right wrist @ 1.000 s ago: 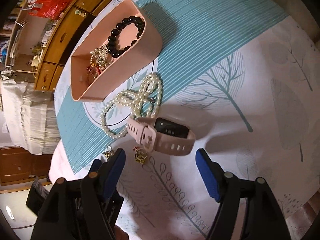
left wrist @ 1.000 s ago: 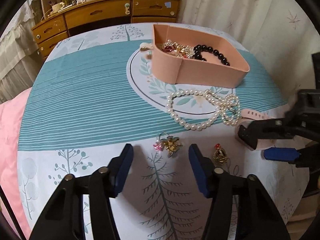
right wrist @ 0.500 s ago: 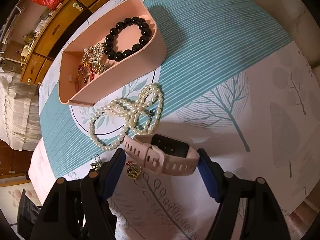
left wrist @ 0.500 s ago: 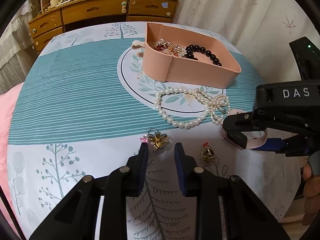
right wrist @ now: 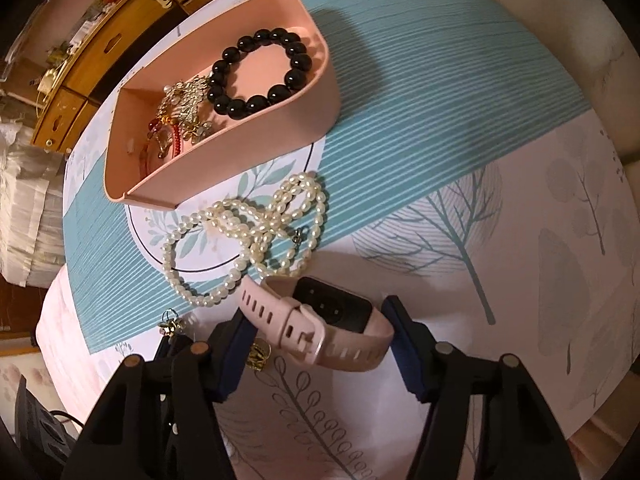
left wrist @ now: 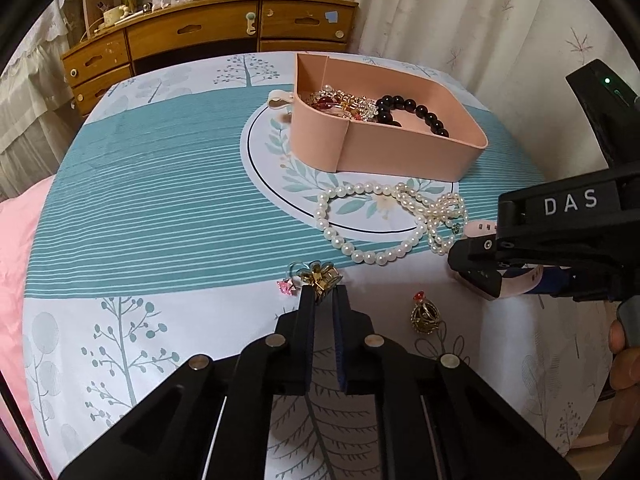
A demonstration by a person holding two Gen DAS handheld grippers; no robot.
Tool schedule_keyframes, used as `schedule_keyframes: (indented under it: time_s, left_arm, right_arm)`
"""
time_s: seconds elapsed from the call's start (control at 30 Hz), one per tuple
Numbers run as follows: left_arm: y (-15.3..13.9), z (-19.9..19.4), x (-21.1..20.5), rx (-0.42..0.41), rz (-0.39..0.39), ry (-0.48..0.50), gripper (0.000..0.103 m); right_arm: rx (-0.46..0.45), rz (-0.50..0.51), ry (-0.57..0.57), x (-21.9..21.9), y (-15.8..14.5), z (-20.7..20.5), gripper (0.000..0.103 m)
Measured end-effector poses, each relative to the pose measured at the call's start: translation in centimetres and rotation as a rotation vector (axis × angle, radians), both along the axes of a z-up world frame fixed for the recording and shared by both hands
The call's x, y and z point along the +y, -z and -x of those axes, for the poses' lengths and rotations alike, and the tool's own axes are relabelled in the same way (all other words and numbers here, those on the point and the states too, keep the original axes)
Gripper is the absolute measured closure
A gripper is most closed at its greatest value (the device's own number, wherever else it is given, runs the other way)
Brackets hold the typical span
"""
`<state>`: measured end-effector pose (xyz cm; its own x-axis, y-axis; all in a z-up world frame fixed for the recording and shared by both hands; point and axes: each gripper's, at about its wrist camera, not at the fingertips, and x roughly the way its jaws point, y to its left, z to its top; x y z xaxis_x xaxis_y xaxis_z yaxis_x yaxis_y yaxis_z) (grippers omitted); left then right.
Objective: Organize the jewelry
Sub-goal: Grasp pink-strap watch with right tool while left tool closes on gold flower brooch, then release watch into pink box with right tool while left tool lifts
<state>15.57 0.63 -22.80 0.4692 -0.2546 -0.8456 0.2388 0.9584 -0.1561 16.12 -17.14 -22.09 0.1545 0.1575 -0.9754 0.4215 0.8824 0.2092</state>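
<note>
My left gripper point(left wrist: 323, 298) is shut on a gold flower earring point(left wrist: 320, 274) that lies on the tablecloth; a small pink charm point(left wrist: 285, 286) hangs beside it. My right gripper point(right wrist: 318, 332) is closed around a pink smartwatch point(right wrist: 320, 324), one finger at each end of the band; it also shows in the left wrist view point(left wrist: 516, 280). A pearl necklace point(left wrist: 376, 220) lies between the grippers and the pink organizer tray point(left wrist: 400, 152). The tray holds a black bead bracelet point(right wrist: 260, 72) and gold brooches point(right wrist: 184, 100). A gold round pendant point(left wrist: 425, 314) lies right of my left gripper.
The table point(left wrist: 160, 208) carries a teal striped cloth with leaf prints. A wooden dresser point(left wrist: 192, 36) stands behind it and a curtain point(left wrist: 460, 20) at the right. A pink bedspread point(left wrist: 16, 240) is at the left edge.
My left gripper moved forward and shut on the gold flower earring. My right gripper moved in around the pink watch and narrowed until its fingers touch the band.
</note>
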Motion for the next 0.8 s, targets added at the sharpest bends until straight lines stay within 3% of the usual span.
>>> schedule_keyframes:
  time_s: [0.33, 0.37, 0.4, 0.43, 0.8]
  left_arm:
    - [-1.2, 0.6, -0.3, -0.028, 0.012, -0.008, 0.097]
    - [-1.4, 0.6, -0.2, -0.033, 0.014, -0.011, 0.097]
    - [-1.6, 0.7, -0.2, -0.037, 0.018, -0.013, 0.097]
    - [-1.8, 0.7, -0.3, -0.041, 0.021, -0.014, 0.097]
    - [-3.4, 1.0, -0.6, -0.056, 0.041, -0.031, 0.098]
  right_arm:
    - [-0.04, -0.011, -0.058, -0.2, -0.2, 0.2, 0.054]
    - [-0.045, -0.016, -0.059, -0.3, -0.3, 0.4, 0.058]
    - [-0.049, -0.018, -0.063, -0.4, -0.3, 0.6, 0.078]
    - [-0.06, -0.031, -0.07, -0.4, -0.4, 0.5, 0.083]
    - [-0.144, -0.042, -0.145, -1.0, -2.0, 1.3, 0.089]
